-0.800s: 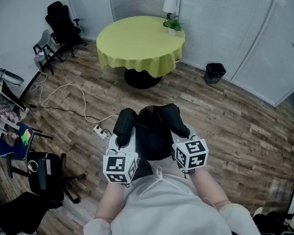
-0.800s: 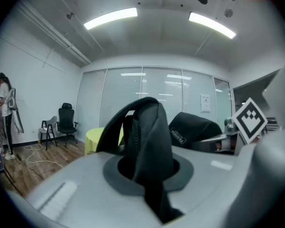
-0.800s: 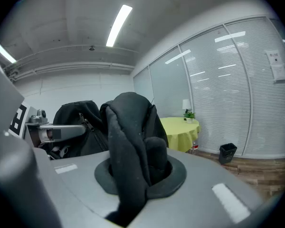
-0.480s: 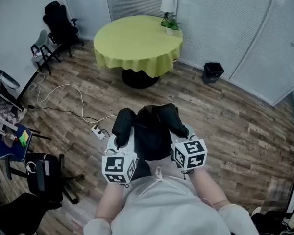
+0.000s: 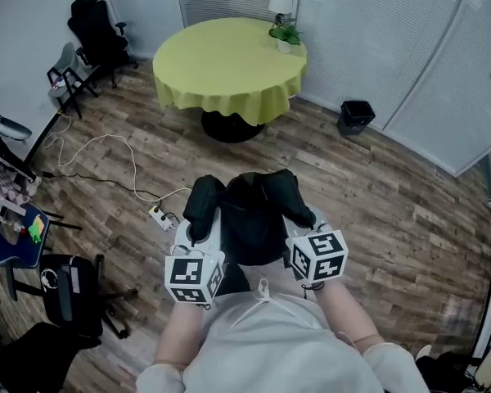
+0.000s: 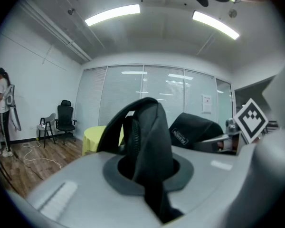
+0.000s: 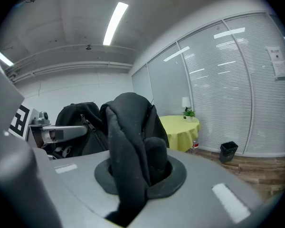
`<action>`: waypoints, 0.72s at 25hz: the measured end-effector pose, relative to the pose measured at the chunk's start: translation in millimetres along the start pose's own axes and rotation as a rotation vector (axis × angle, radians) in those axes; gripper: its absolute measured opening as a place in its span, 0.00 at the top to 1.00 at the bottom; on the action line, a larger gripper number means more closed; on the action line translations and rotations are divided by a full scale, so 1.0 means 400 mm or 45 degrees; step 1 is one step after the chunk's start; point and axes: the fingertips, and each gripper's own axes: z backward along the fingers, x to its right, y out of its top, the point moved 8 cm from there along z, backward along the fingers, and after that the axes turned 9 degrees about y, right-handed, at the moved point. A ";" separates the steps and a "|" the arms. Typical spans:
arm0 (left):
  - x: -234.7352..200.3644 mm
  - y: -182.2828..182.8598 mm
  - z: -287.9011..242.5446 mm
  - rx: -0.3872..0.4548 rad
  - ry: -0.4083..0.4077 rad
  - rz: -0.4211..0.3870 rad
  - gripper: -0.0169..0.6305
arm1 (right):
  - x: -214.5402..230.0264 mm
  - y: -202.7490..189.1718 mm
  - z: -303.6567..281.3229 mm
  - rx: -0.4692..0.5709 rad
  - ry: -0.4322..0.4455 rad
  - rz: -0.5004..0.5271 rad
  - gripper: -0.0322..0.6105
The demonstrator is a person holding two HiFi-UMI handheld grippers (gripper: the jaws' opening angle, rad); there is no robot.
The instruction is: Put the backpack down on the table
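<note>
Fingers (image 6: 80, 179) of L gripper (image 5: 195, 234) & R gripper (image 5: 304, 221) pinch backpack (image 5: 250, 219) straps, table (image 5: 229, 60) ahead.

Matt black fabric backpack (image 5: 250, 228), smooth yellow tablecloth (image 5: 221, 64) (wood-grain floor (image 5: 376, 187), perhaps laminate)

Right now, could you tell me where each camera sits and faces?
Head view: on the person's head, facing steeply down at backpack, yellow table; forearms, left tool, right tool show.
Left gripper view: on the left tool, along jaws shut on a strap, toward yellow table.
Right gripper view: same, on the right tool, other strap.
All share backpack, table.
</note>
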 end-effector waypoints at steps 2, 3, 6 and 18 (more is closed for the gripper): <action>-0.024 -0.004 -0.035 -0.009 -0.001 0.013 0.93 | 0.009 0.004 -0.036 -0.009 -0.001 0.000 0.89; -0.038 -0.005 -0.054 -0.010 -0.001 0.018 0.93 | 0.014 0.009 -0.056 -0.012 -0.003 0.001 0.89; -0.087 0.006 -0.120 -0.010 0.000 0.033 0.93 | 0.029 0.036 -0.132 -0.019 -0.011 -0.004 0.89; -0.406 0.129 -0.488 -0.021 -0.083 0.029 0.93 | 0.064 0.227 -0.564 -0.016 -0.064 -0.020 0.89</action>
